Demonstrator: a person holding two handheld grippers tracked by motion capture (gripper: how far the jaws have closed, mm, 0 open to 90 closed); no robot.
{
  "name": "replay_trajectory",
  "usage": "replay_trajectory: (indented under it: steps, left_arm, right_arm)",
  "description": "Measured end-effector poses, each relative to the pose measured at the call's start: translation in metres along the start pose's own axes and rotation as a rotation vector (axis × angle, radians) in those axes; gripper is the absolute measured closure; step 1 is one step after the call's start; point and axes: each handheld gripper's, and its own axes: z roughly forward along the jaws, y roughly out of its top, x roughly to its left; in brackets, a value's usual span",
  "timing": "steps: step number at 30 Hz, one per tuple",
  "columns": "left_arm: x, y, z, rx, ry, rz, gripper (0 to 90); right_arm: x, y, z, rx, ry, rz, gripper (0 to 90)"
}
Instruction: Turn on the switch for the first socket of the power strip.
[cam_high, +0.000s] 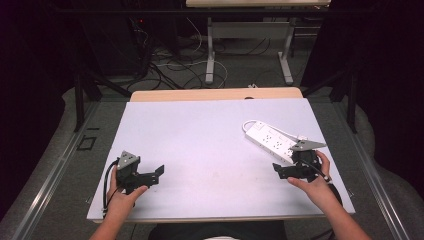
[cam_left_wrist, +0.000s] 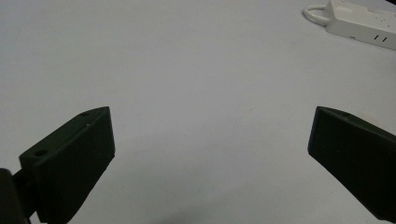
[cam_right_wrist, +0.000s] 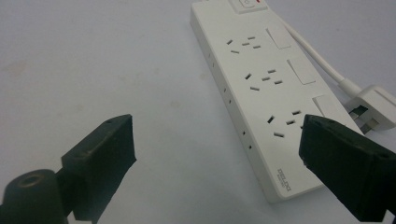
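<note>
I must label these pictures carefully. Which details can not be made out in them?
- Near end of the power strip: in the high view, hidden behind the right gripper.
- Plug: in the right gripper view, partly hidden by that gripper's finger; its pins are unclear.
- Power strip in the left gripper view: cut off by the top and right edges.
- Brand text on the strip's end: too small to read.

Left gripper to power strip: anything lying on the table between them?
Nothing. In the high view, bare white table runs from the left gripper to the power strip; the left gripper view agrees.
</note>
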Motion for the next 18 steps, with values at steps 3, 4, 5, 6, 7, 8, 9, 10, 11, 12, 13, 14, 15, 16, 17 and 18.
replay_trajectory:
  steps: [3, 4, 5, 6, 7, 8, 9, 10, 11, 12, 13, 14, 15, 16, 17, 18]
  left_arm:
    - [0.000, 0.000, 0.000, -0.001, 0.001, 0.000, 0.4]
    - [0.000, 0.000, 0.000, -0.001, 0.002, -0.001, 0.4]
    - [0.000, 0.000, 0.000, -0.001, 0.002, -0.001, 0.4]
    - [0.000, 0.000, 0.000, 0.000, 0.003, -0.004, 0.4]
    - [0.000, -0.001, 0.000, 0.002, 0.004, -0.002, 0.4]
    - [0.000, -0.001, 0.000, 0.002, 0.005, -0.004, 0.4]
    - [0.001, -0.001, 0.000, 0.002, 0.005, -0.003, 0.4]
    - [0.001, -0.001, 0.000, 0.002, 0.005, -0.003, 0.4]
    - [0.001, -0.001, 0.000, 0.003, 0.006, -0.003, 0.4]
    - [0.001, -0.001, 0.000, 0.003, 0.006, -0.003, 0.4]
    - [0.001, -0.001, 0.000, 0.003, 0.006, -0.003, 0.4]
    - [0.001, -0.001, 0.000, 0.003, 0.006, -0.003, 0.4]
    - [0.001, -0.001, 0.000, 0.003, 0.007, -0.004, 0.4]
    - [0.001, -0.001, 0.000, 0.003, 0.007, -0.004, 0.4]
    - [0.001, -0.001, 0.000, 0.004, 0.007, -0.004, 0.4]
    - [0.001, -0.001, 0.000, 0.004, 0.007, -0.005, 0.5]
  right_arm:
    - [0.001, 0.008, 0.001, 0.025, 0.011, -0.012, 11.2]
    - [0.001, 0.009, 0.001, 0.034, 0.015, -0.016, 11.6]
    - [0.001, 0.011, 0.001, 0.041, 0.015, -0.014, 11.6]
    - [0.000, 0.012, 0.001, 0.041, 0.018, -0.018, 11.6]
    - [0.000, 0.014, 0.001, 0.049, 0.015, -0.021, 11.8]
    - [-0.001, 0.016, 0.001, 0.053, 0.016, -0.022, 12.1]
    - [-0.001, 0.018, 0.001, 0.060, 0.017, -0.024, 12.4]
    - [-0.001, 0.019, 0.001, 0.064, 0.019, -0.028, 12.4]
    - [-0.002, 0.020, 0.001, 0.069, 0.017, -0.031, 12.4]
    - [-0.002, 0.020, 0.001, 0.069, 0.017, -0.031, 12.4]
    - [-0.002, 0.022, 0.002, 0.074, 0.022, -0.034, 12.5]
    - [-0.003, 0.026, 0.001, 0.088, 0.020, -0.043, 13.1]
    - [-0.003, 0.027, 0.002, 0.095, 0.022, -0.042, 13.6]
    - [-0.004, 0.030, 0.001, 0.099, 0.022, -0.045, 14.1]
    - [-0.004, 0.031, 0.002, 0.104, 0.027, -0.042, 14.1]
    - [-0.005, 0.033, 0.001, 0.107, 0.026, -0.042, 14.1]
